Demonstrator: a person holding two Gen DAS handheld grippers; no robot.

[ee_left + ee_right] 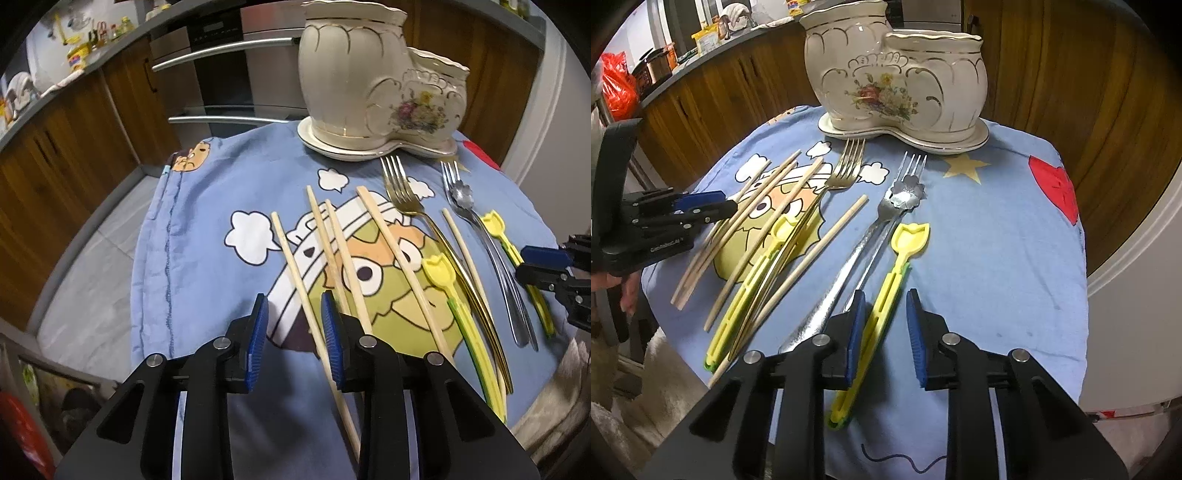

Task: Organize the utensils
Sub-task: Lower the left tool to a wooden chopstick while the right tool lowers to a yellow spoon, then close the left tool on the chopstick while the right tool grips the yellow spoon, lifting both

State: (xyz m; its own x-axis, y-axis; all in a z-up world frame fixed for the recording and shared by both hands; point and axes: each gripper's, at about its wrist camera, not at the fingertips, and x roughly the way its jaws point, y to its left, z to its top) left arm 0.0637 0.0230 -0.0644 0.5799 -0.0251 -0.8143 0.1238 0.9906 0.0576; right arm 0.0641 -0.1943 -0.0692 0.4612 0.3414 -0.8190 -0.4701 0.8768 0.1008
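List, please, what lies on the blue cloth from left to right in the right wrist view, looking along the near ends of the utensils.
Bundle of chopsticks → yellow scoop → single chopstick → silver flower-headed utensil → second yellow scoop.

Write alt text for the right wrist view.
The right gripper hovers with jaws apart around the handle of a yellow plastic spoon on a blue cartoon cloth. Chopsticks, forks and another yellow spoon lie left; a cream double-pot ceramic holder stands behind.
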